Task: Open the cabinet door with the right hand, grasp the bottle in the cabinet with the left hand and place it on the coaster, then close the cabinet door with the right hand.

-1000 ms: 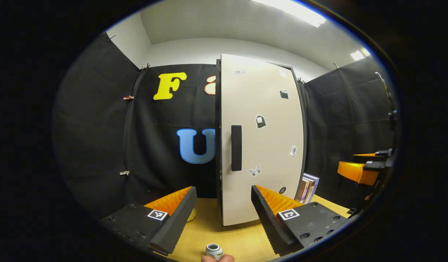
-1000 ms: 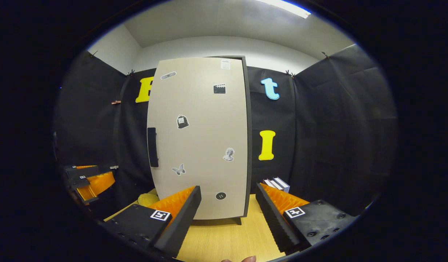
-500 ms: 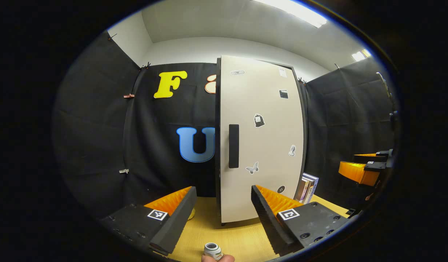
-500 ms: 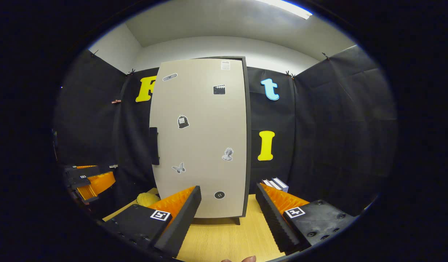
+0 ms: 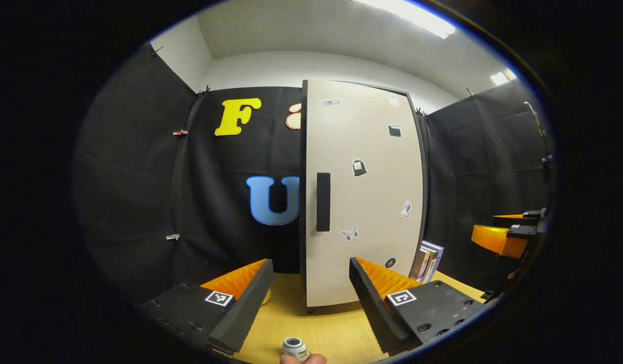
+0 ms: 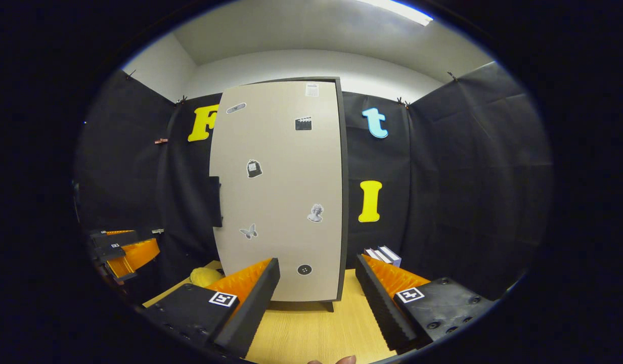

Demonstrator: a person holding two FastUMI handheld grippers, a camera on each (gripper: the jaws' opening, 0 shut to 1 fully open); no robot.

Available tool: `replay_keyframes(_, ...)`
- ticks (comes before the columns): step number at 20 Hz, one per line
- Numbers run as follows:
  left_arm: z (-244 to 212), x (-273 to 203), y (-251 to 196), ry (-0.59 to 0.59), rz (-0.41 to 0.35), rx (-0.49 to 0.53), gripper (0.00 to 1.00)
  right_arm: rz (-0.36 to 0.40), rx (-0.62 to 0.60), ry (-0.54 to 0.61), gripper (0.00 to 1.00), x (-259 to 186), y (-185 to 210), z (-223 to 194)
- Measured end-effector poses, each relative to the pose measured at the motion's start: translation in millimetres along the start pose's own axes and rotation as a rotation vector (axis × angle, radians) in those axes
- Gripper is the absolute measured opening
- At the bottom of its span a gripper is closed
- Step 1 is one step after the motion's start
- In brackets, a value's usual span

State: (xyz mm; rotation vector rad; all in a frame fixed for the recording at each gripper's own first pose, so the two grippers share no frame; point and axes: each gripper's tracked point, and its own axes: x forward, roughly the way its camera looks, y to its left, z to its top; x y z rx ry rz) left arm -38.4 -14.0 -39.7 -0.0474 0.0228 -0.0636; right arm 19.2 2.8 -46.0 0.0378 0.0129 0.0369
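Left gripper view: cabinet door (image 5: pixel 364 192) shut, blocks 12 to 1 o'clock; its handle (image 5: pixel 323 201) juts at 12, reachable head-on; bare tabletop (image 5: pixel 326 328) between the left gripper (image 5: pixel 306 288) and the door, passable; bottle (image 5: pixel 295 348) stands low at 6 o'clock on that lane; books (image 5: pixel 428 260) lean beside the cabinet at 2; other gripper (image 5: pixel 498 235) hangs at 3, well apart. Right gripper view: right gripper (image 6: pixel 316 290) spread wide, door (image 6: pixel 281 192) dead ahead at 12; table (image 6: pixel 311 333) free up to its foot; yellow object (image 6: pixel 205 276) at 9; books (image 6: pixel 385 255) at 2.
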Motion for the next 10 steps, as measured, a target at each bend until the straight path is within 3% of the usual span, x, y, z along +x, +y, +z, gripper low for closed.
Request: replay_keyframes(10,4,3,-12,-0.01,0.019,0.007,0.95,0.024,0.013,-0.005,0.98,10,-4,5)
